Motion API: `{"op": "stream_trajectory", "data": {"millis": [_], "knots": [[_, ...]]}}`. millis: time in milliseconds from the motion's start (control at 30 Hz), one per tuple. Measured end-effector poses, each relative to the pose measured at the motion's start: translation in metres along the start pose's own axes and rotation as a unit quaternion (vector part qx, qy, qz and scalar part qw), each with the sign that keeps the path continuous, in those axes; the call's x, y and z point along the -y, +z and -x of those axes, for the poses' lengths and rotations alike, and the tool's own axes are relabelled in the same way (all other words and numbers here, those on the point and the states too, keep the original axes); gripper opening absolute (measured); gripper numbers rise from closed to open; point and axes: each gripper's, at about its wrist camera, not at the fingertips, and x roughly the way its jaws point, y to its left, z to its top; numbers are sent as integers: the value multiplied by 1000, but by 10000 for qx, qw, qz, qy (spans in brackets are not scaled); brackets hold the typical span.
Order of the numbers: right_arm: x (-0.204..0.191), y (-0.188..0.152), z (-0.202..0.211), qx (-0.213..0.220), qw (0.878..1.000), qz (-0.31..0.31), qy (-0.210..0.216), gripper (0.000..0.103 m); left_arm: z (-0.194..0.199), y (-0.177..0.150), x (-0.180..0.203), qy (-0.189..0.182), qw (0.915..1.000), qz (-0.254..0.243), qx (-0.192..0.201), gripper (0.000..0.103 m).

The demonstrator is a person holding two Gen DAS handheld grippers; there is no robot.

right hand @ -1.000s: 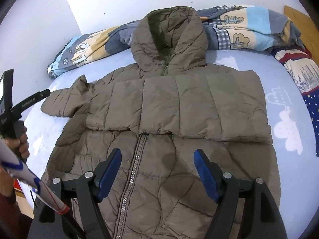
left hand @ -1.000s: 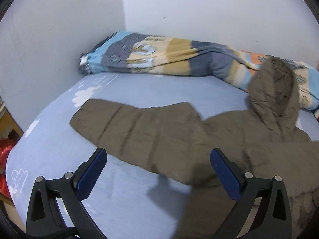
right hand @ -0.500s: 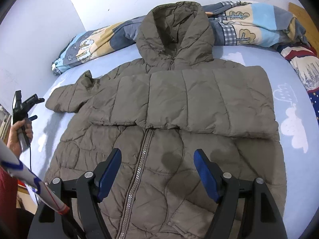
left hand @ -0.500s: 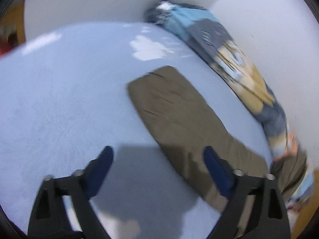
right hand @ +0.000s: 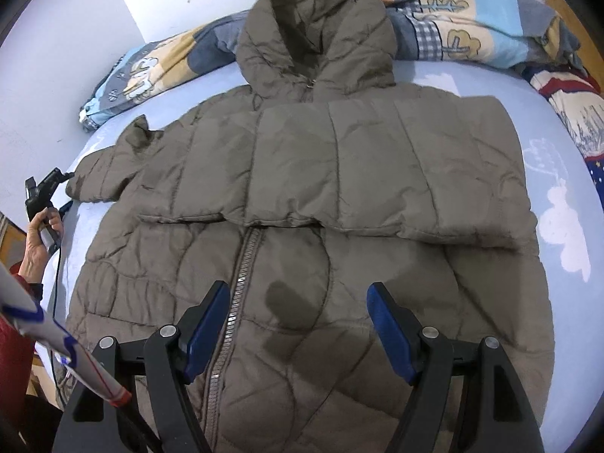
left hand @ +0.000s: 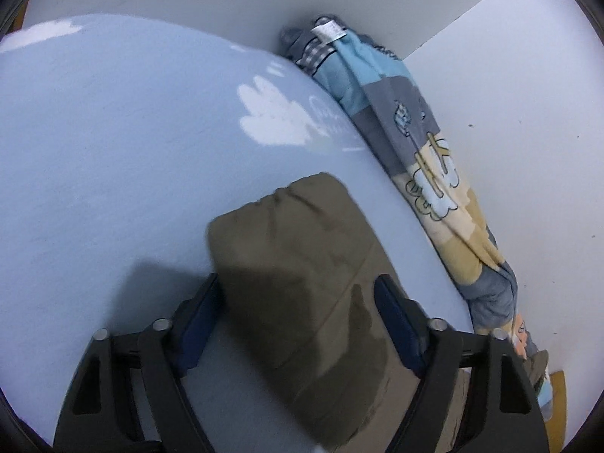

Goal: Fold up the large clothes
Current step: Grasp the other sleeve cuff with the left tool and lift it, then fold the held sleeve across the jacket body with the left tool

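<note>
Olive-brown quilted hooded puffer jacket lying front-up, zip closed, on a bed covered by a pale blue sheet with white cloud prints; hood toward the wall, hem toward the right-wrist camera.

Progress. One sleeve is already folded across the chest, lying flat from the jacket's right-hand edge in this view to about its middle. The other sleeve is not yet folded: it extends outward over the sheet toward the bed's edge. Folding this sleeve in, then folding the body and hood, appears to remain; the task is judged roughly a quarter done.

Claws. The left claw straddles the outstretched sleeve near its cuff, jaws spread wide on either side of it and not pinching the fabric. The right claw hangs over the lower front of the jacket, jaws likewise spread apart, gripping nothing.

Surroundings. A rolled patchwork quilt in blue, grey and cream with cartoon clouds lies along the wall.

Writing. A small white sewn-in tag shows at the end of the quilt; any text on it is too small to read. No brand marks are legible on the jacket.
</note>
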Motion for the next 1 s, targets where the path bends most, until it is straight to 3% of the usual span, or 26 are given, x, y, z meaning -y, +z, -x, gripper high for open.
{"op": "stream_trajectory", "data": {"millis": [33, 100, 333, 600, 700, 833, 1000], "knots": [[1, 0, -2, -6, 10000, -9, -21, 79, -3, 0, 2, 104, 9999, -59, 9, 30], [4, 0, -3, -10, 10000, -29, -81, 79, -8, -1, 4, -26, 10000, -12, -83, 18], [12, 6, 11, 241, 9994, -198, -154, 79, 17, -3, 32, -71, 9989, -448, -107, 17], [18, 14, 45, 677, 9968, -431, -15, 79, 98, -17, 125, -464, 9889, -1409, 57, 17], [25, 17, 62, 890, 9942, -595, 56, 79, 134, -38, 173, -752, 9799, -1840, 156, 17], [36, 19, 84, 1152, 9903, -765, 85, 79, 180, -88, 244, -1299, 9615, -2415, 171, 17], [53, 15, 111, 1470, 9851, -894, -18, 79, 207, -165, 317, -1991, 9383, -2819, -232, 17]]}}
